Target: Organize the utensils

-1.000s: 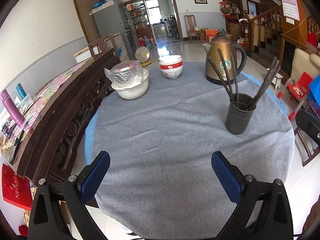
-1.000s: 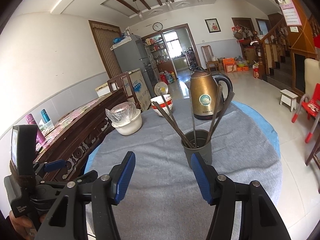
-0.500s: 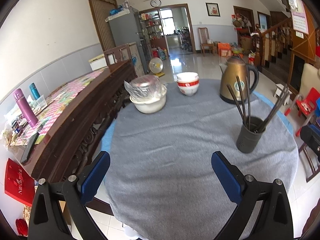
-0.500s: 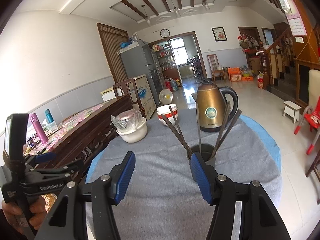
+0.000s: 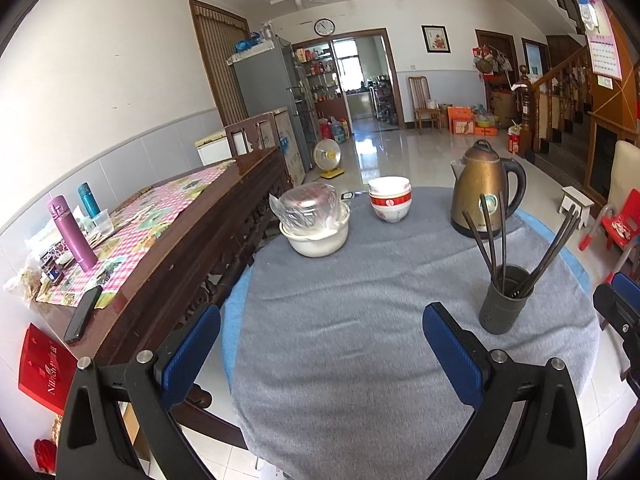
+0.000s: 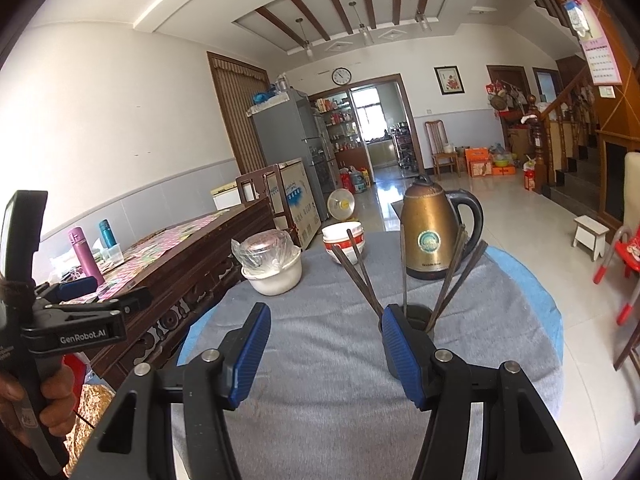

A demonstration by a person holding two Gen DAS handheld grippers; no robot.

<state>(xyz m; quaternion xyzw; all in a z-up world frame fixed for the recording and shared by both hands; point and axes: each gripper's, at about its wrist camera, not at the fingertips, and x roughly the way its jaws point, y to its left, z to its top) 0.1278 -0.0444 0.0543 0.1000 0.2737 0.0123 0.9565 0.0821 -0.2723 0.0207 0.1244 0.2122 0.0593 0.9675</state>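
While both tools hang above the near edge of the round counter [image 5: 360, 360], which wears a grey cloth, the dark holder [image 5: 505, 299] serves as the landmark. It stands upright on the cloth with several dark chopsticks [image 5: 486, 236] fanned out of its mouth.

Just behind the holder sits a brass-coloured kettle [image 6: 430, 232] bearing a round green badge; the small line of print under the badge is too fine to read. Farther back and to the left of the holder are stacked red-and-white bowls [image 5: 389, 199], and left again a white pot [image 5: 316, 228] with a clear bag over it.

The left hand-held gripper [image 5: 321, 344] has its blue pads wide apart with only bare cloth between them, well to the left of the holder. The right hand-held gripper [image 6: 325, 346] is also spread, with nothing between its pads; its right pad overlaps the holder in the view, though contact seems unlikely. In the right camera's view the left tool's body reads "GenRobot.AI".

Far left of the holder, a red bag [image 5: 46, 372] shows white lettering, only partly legible.
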